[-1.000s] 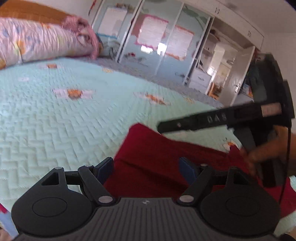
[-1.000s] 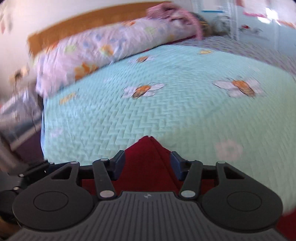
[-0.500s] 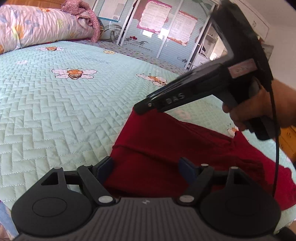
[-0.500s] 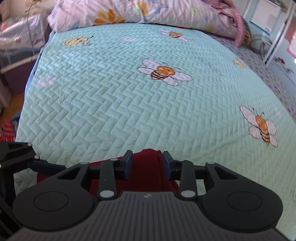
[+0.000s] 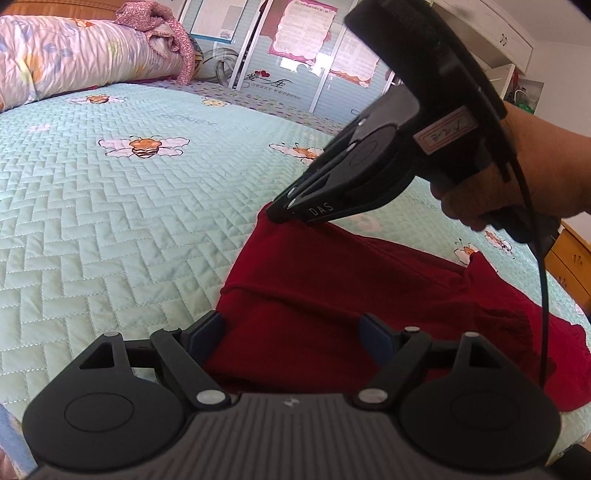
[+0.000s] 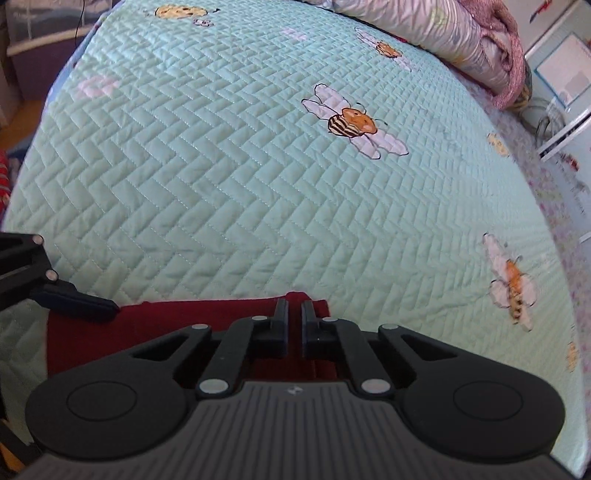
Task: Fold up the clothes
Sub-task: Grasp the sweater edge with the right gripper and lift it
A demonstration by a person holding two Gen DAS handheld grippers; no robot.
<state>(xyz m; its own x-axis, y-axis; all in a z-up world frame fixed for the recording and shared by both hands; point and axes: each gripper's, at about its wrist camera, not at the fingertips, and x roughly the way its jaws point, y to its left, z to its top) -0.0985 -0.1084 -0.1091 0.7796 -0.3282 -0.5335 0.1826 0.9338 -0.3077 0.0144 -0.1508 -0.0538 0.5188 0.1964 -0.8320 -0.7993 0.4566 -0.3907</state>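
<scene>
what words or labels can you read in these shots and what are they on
"DAS": on the right gripper, along its finger.
"SWEET WEDDING": on the wardrobe door, under larger characters I can't read.
White tag on the right gripper: handwritten, unreadable.
Pink posters: too small.

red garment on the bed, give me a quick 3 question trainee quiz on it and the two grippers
1. True or false: the right gripper is shut on the far corner of the red garment.
2. Which gripper has open jaws? A) left B) right
3. What insect is printed on the quilt?

Key: 1 true. 2 A, the left gripper straddles the garment's near edge with pads apart. 3 bee.
</scene>
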